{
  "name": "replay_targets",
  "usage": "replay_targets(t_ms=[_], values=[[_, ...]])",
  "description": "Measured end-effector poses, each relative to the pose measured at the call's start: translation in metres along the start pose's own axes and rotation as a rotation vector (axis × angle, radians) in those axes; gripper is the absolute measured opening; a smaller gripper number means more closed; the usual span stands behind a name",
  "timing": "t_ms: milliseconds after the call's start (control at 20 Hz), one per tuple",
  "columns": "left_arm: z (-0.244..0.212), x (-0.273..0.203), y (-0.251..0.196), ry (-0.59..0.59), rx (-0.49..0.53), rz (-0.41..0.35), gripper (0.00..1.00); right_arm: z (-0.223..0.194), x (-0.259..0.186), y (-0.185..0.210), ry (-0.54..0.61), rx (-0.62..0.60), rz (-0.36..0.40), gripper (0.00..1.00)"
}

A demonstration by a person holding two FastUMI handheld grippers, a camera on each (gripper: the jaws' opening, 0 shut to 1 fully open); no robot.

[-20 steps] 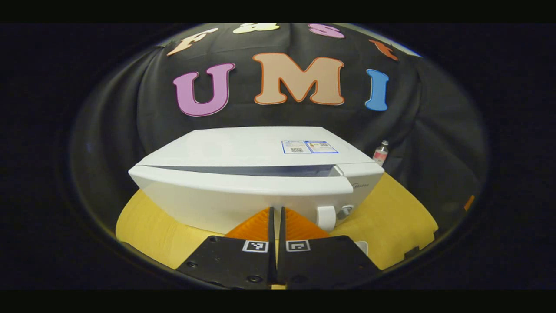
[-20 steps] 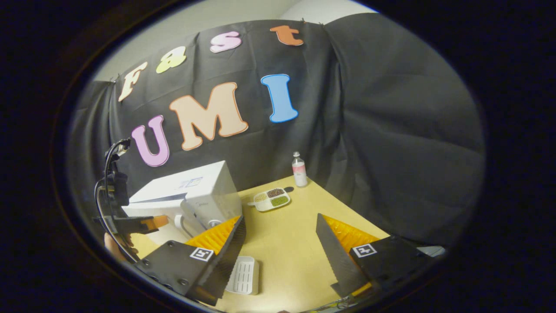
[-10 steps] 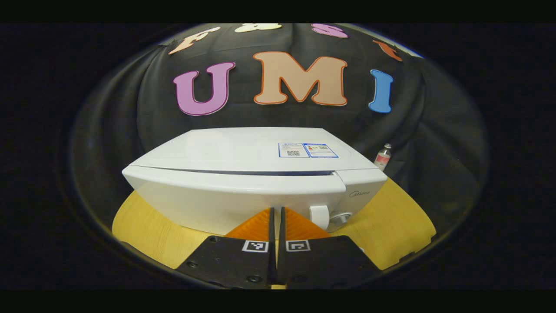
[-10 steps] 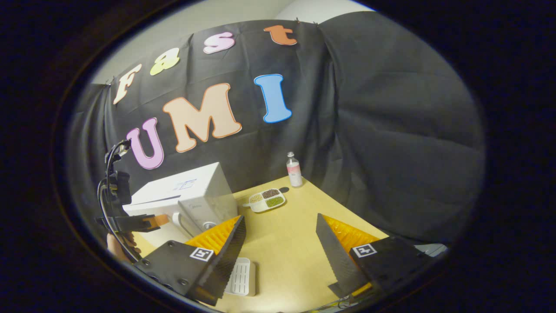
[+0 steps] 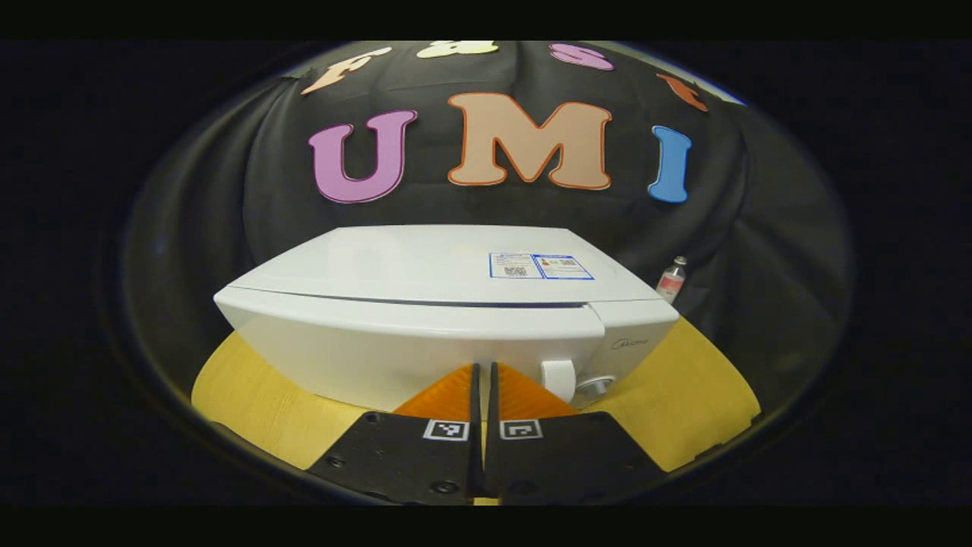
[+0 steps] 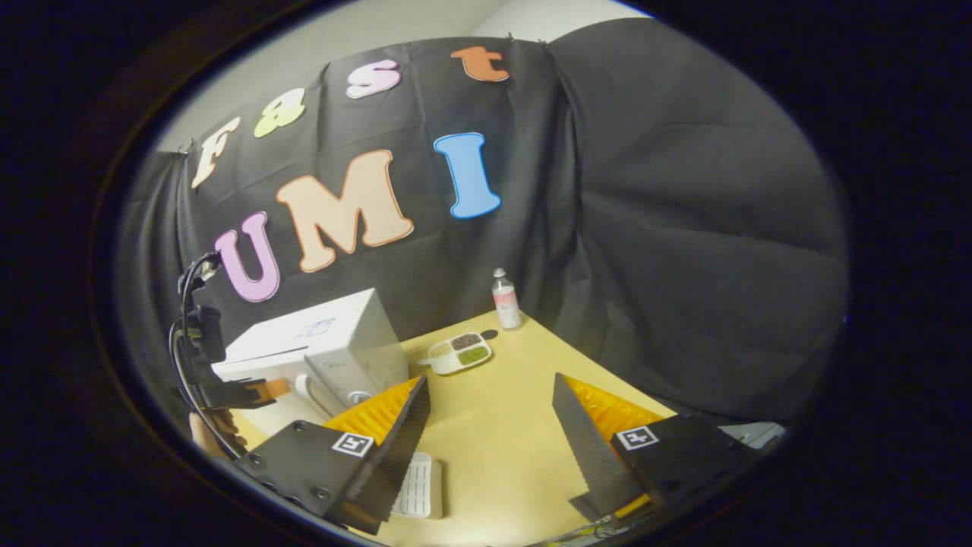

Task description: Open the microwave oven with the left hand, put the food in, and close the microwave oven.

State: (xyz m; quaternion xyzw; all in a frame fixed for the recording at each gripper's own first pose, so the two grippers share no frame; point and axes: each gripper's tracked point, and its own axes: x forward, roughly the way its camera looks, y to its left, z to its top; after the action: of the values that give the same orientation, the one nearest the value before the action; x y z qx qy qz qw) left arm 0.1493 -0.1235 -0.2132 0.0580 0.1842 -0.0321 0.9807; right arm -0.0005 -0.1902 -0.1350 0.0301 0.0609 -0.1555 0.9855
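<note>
The white microwave stands on the yellow table straight ahead in the left gripper view, its door flush with only a thin seam along the top. My left gripper is shut with nothing between its fingers, its tips at the door's lower front, just left of the white handle. In the right gripper view the microwave sits at the left, with the left gripper and a hand before it. A divided dish of food rests on the table beside the microwave. My right gripper hangs open above the table, empty.
A small bottle stands at the table's back edge against the black cloth, also seen as the bottle right of the microwave. A white ribbed tray lies on the table under my right gripper's left finger.
The dark gap along the top of the microwave door has narrowed to a thin seam; the door has swung shut. The right gripper's view has drifted slightly, still open.
</note>
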Motion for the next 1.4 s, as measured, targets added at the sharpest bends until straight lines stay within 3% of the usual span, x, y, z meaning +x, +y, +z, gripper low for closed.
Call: replay_targets(t_ms=[500, 650, 700, 750, 800, 900, 950, 1000, 1050, 1150, 1250, 1300, 1350, 1400], values=[[-0.003, 0.008, 0.001, 0.007, -0.08, 0.001, 0.0, 0.004, -0.025, -0.018, -0.03, -0.014, -0.025, 0.9], [0.001, -0.007, 0.002, -0.002, -0.068, -0.005, 0.01, 0.007, -0.023, -0.013, -0.027, -0.032, -0.008, 0.9], [0.002, -0.017, 0.005, -0.01, -0.06, -0.002, 0.09, 0.005, -0.022, -0.013, -0.023, -0.04, -0.005, 0.91], [0.004, -0.027, 0.008, -0.02, -0.052, 0.002, 0.06, 0.004, -0.023, -0.012, -0.019, -0.04, 0.002, 0.91], [0.005, -0.039, 0.014, -0.032, -0.045, 0.016, 0.08, 0.002, -0.023, -0.01, -0.015, -0.037, 0.011, 0.91], [0.009, -0.063, 0.023, -0.055, -0.026, 0.033, 0.18, -0.004, -0.028, -0.004, 0.006, -0.033, 0.037, 0.91], [0.01, -0.075, 0.026, -0.066, -0.016, 0.037, 0.33, -0.007, -0.029, -0.001, 0.018, -0.035, 0.05, 0.91], [0.01, -0.085, 0.028, -0.073, -0.006, 0.037, 0.4, -0.01, -0.029, 0.003, 0.025, -0.038, 0.068, 0.91], [0.009, -0.095, 0.029, -0.08, 0.004, 0.035, 0.54, -0.01, -0.028, 0.008, 0.027, -0.043, 0.086, 0.99], [0.008, -0.11, 0.036, -0.096, 0.015, 0.052, 0.87, -0.013, -0.027, 0.019, 0.034, -0.06, 0.123, 0.99], [0.008, -0.125, 0.038, -0.106, 0.016, 0.066, 0.97, -0.013, -0.024, 0.03, 0.039, -0.087, 0.168, 1.0], [0.011, -0.131, 0.04, -0.119, 0.019, 0.076, 0.97, -0.011, -0.025, 0.038, 0.037, -0.098, 0.197, 0.92], [0.013, -0.136, 0.04, -0.125, 0.024, 0.085, 0.94, -0.009, -0.025, 0.047, 0.04, -0.11, 0.229, 0.92], [0.017, -0.142, 0.042, -0.134, 0.03, 0.095, 0.97, -0.007, -0.025, 0.055, 0.05, -0.115, 0.256, 0.92]])
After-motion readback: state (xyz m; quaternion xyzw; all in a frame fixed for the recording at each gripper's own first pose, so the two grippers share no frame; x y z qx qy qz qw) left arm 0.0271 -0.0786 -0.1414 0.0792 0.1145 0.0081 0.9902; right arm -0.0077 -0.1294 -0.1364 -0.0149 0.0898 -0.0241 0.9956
